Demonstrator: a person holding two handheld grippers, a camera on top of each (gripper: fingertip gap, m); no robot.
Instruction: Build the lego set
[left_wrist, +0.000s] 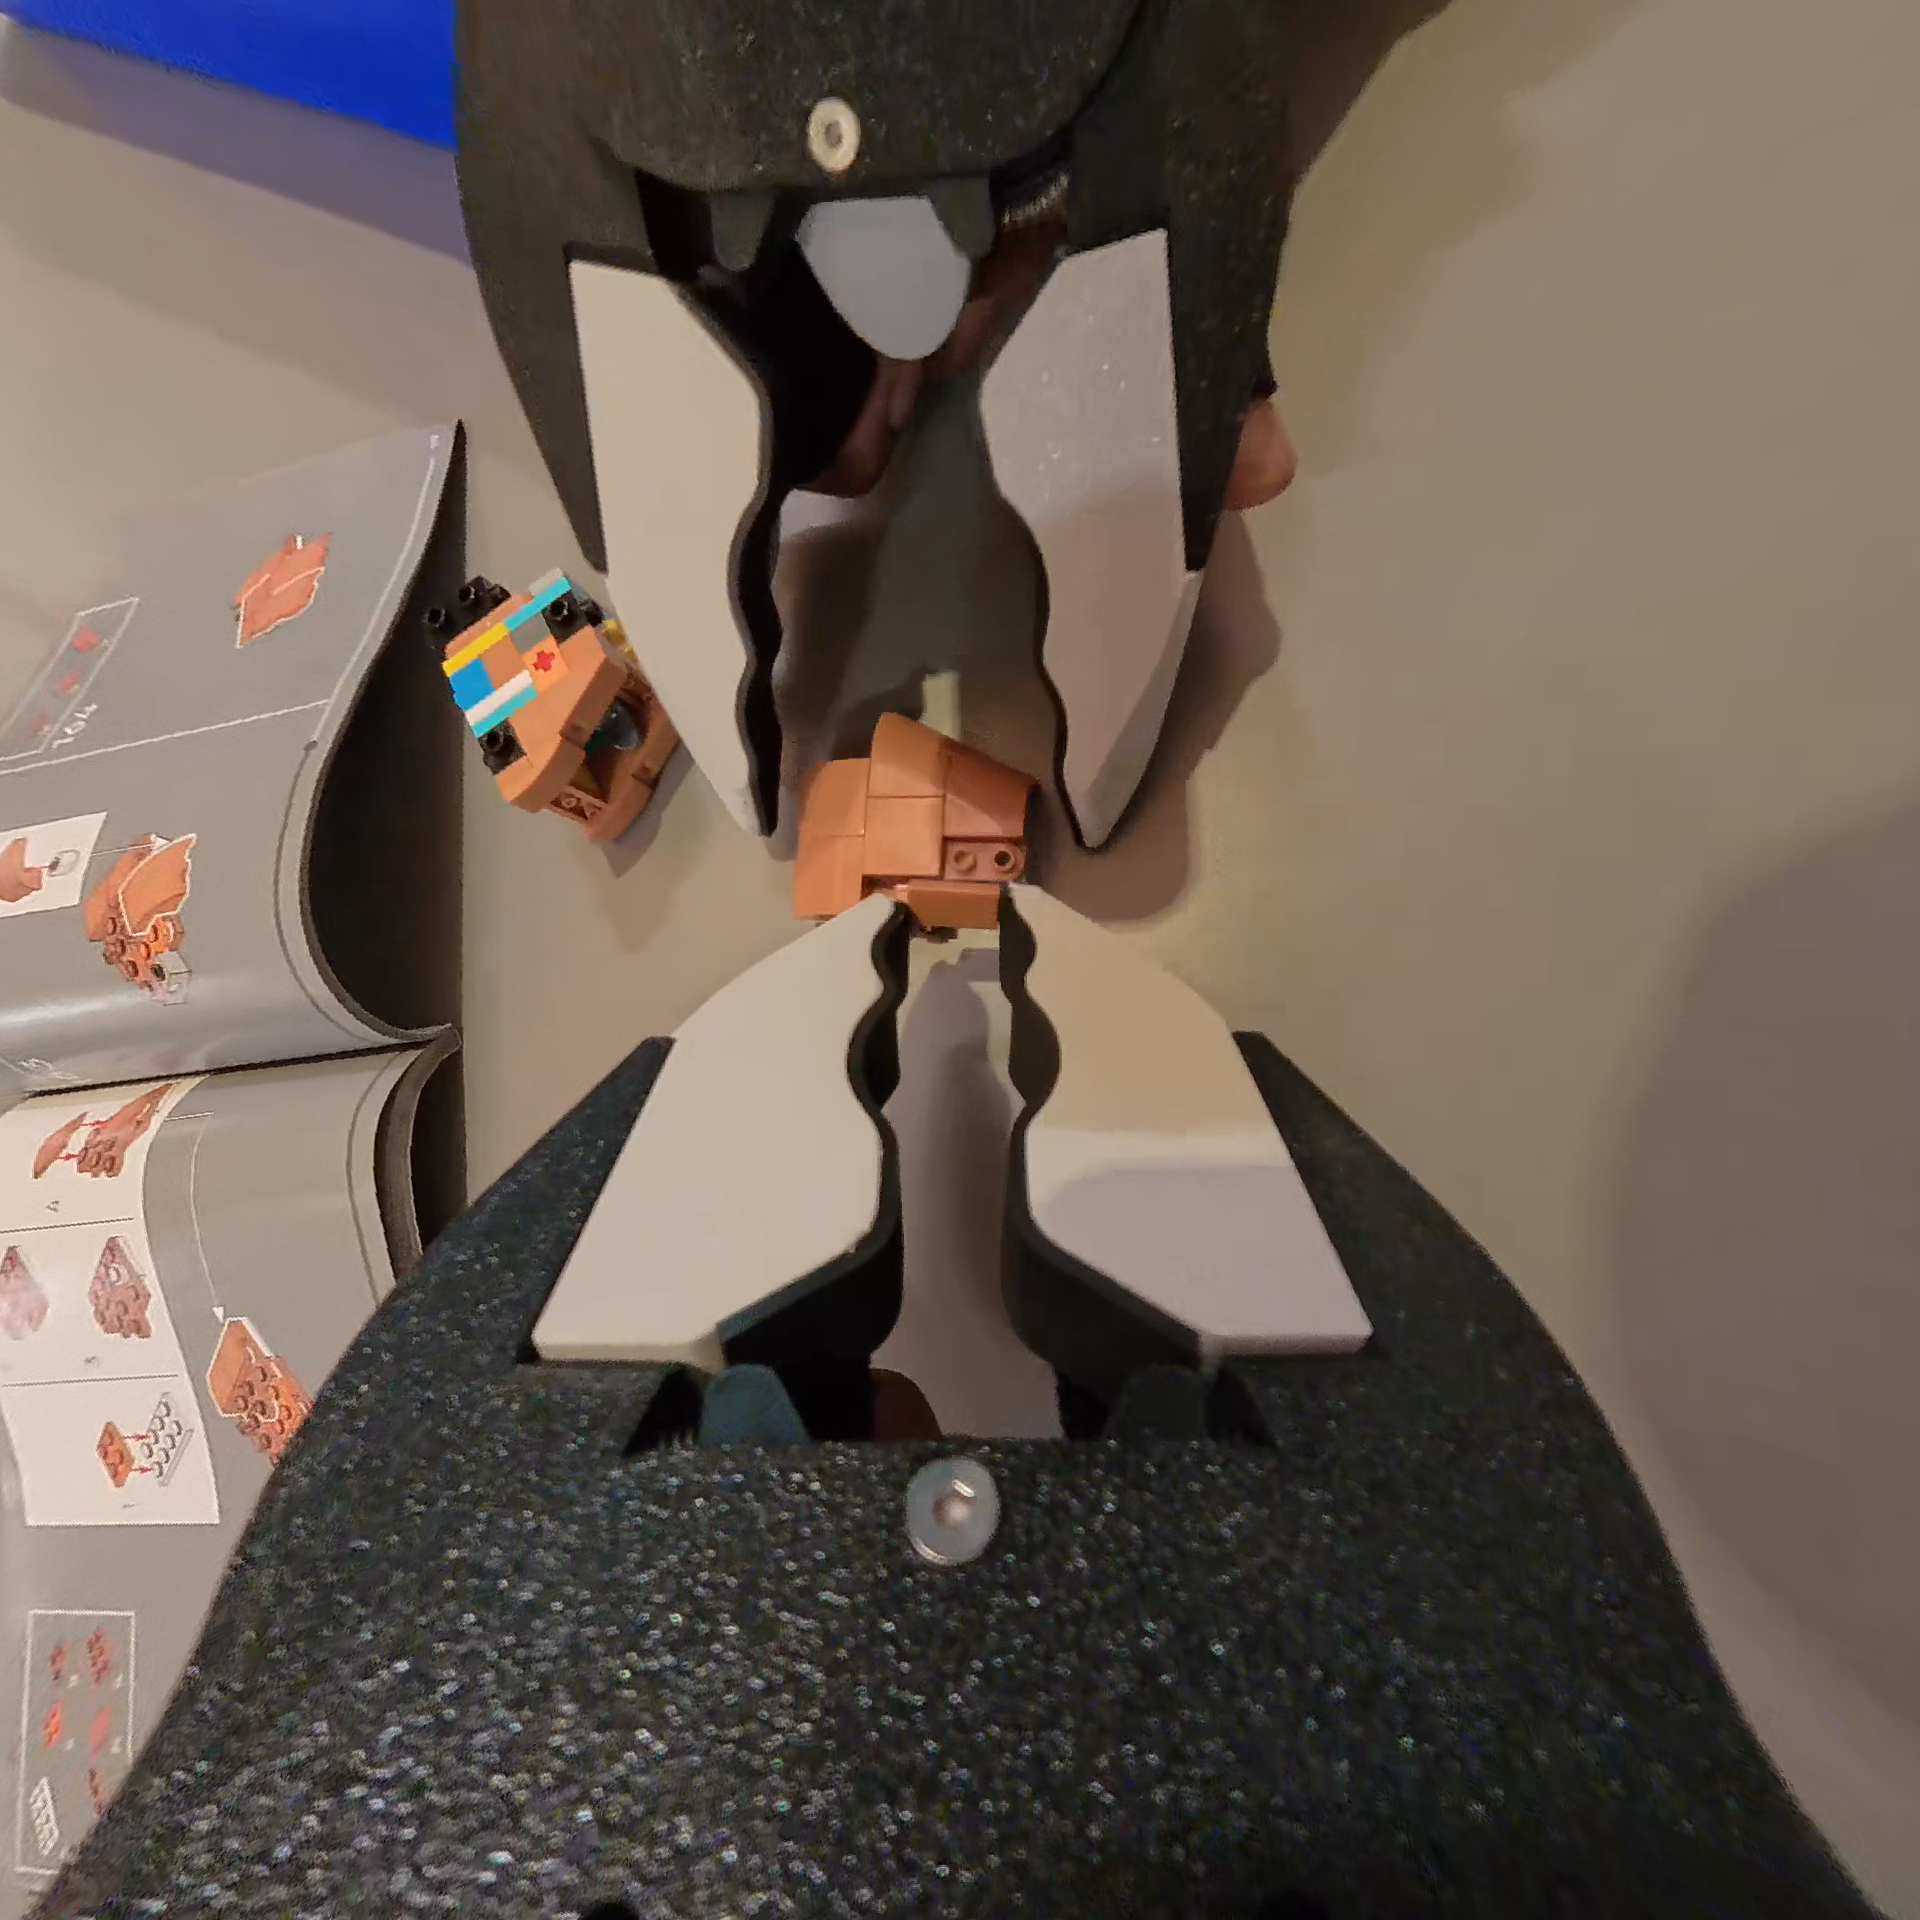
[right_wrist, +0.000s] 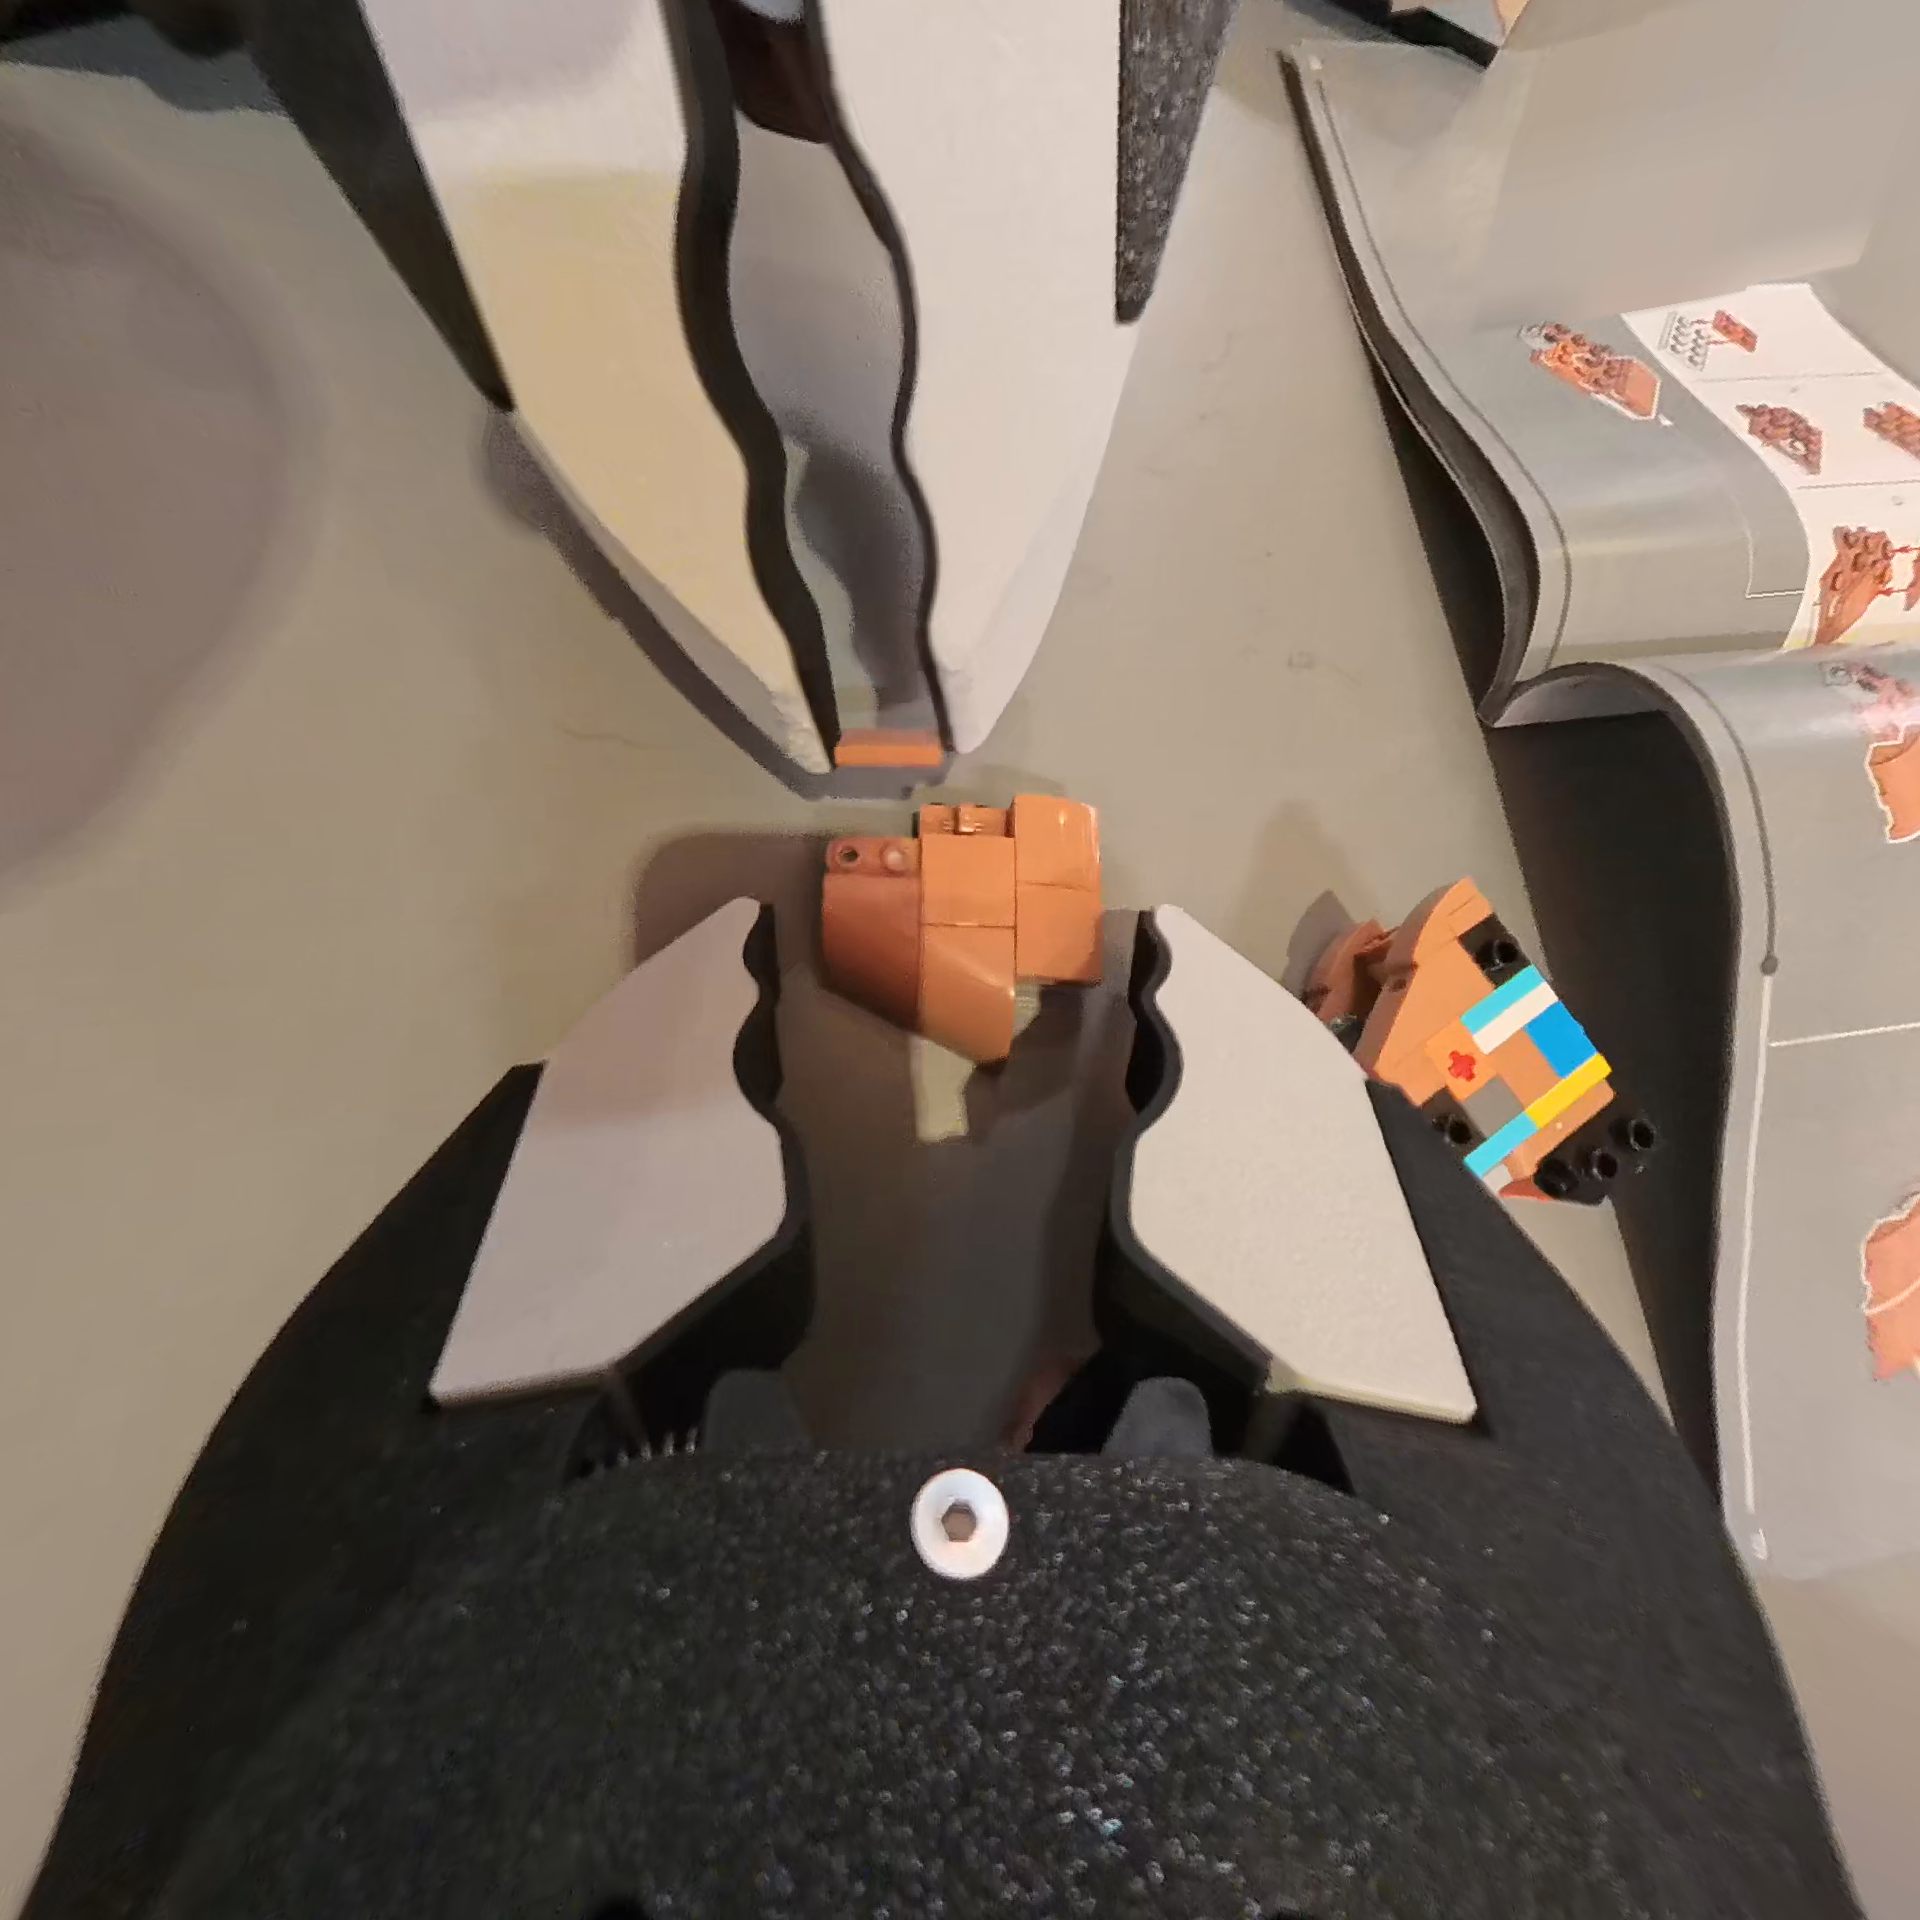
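A: Start wide. What's on the table (left_wrist: 1558, 623)?

B: An open instruction booklet (left_wrist: 208, 831) off to one side, and just beside it a finished chunk with blue, yellow and white stripes (left_wrist: 540, 696). It's lying loose; nobody's touching it.

A: And the step in hand?

B: Looks like fitting a piece. The right gripper (right_wrist: 951, 925) sits round a brown block cluster (right_wrist: 966, 925), jaws apart. The cluster lies between the tips, but I can't tell whether they touch it.

A: The left one?

B: The left gripper (left_wrist: 951, 914) has its jaws pinched on a small flat brown tile (right_wrist: 888, 750), right at the tips. The tile hangs just beside the cluster's studded end, not yet joined.

A: So next?

B: My guess: steady the cluster, line the tile up over those studs squarely, then press. A tilt would probably make it skid off.
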